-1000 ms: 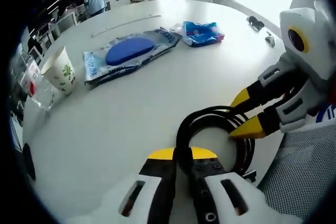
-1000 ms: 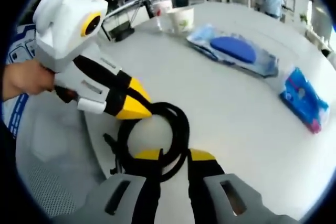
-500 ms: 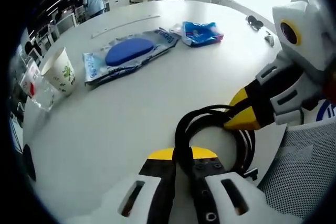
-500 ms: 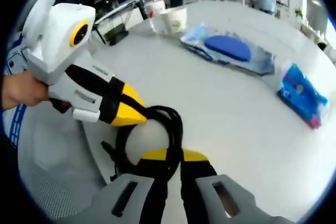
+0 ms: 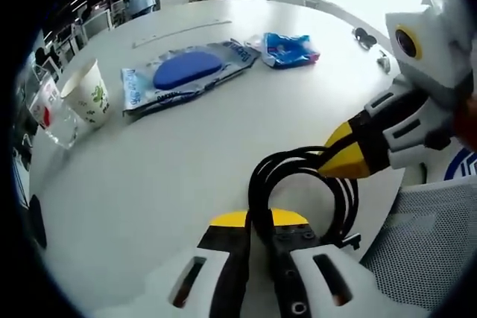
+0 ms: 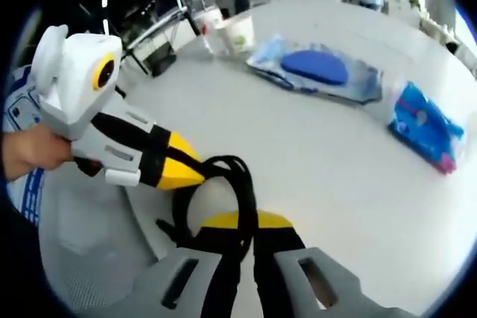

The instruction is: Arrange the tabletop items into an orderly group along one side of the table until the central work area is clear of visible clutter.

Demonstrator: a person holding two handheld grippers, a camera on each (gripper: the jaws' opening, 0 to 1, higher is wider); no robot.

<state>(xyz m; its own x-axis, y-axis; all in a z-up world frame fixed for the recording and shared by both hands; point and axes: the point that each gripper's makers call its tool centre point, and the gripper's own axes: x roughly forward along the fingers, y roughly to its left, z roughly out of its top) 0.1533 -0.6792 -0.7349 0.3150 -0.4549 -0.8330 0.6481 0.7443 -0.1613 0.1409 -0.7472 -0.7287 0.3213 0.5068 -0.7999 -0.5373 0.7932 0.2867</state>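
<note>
Both grippers pinch the black cable coil at the near edge of the white surface: left gripper and right gripper each have jaws pressed onto a loop. Farther off lie a blue pad, a blue packet and a cup.

- We see a coiled black cable at the white table's near edge.
- A flat clear packet holding a blue oval lies mid-table.
- A crumpled blue packet sits just beside it.
- A paper cup stands upright, apart.
</note>
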